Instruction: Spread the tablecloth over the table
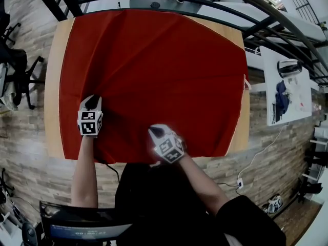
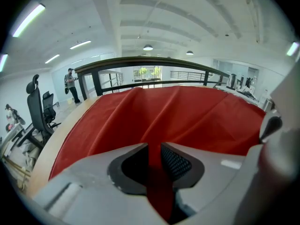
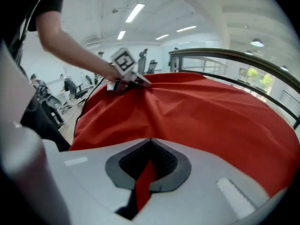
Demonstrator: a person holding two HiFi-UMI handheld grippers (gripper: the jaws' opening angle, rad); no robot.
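A red tablecloth (image 1: 154,70) covers most of the wooden table (image 1: 53,86); bare wood shows along the left side, the right side and the far right corner. My left gripper (image 1: 92,102) is at the cloth's near left part, shut on a pinched ridge of it (image 2: 154,146), and folds fan out from there. Near the front edge my right gripper (image 1: 155,132) is shut on another pinch of cloth (image 3: 150,142), a red sliver showing between its pads. The right gripper view also shows the left gripper (image 3: 127,82) on the raised cloth (image 3: 211,111).
A black railing (image 1: 205,4) curves past the table's far edge. A white table (image 1: 287,86) with items stands at the right, and office chairs (image 1: 20,70) at the left. A screen (image 1: 82,227) sits beside the person at the bottom. A person (image 2: 70,83) stands far off.
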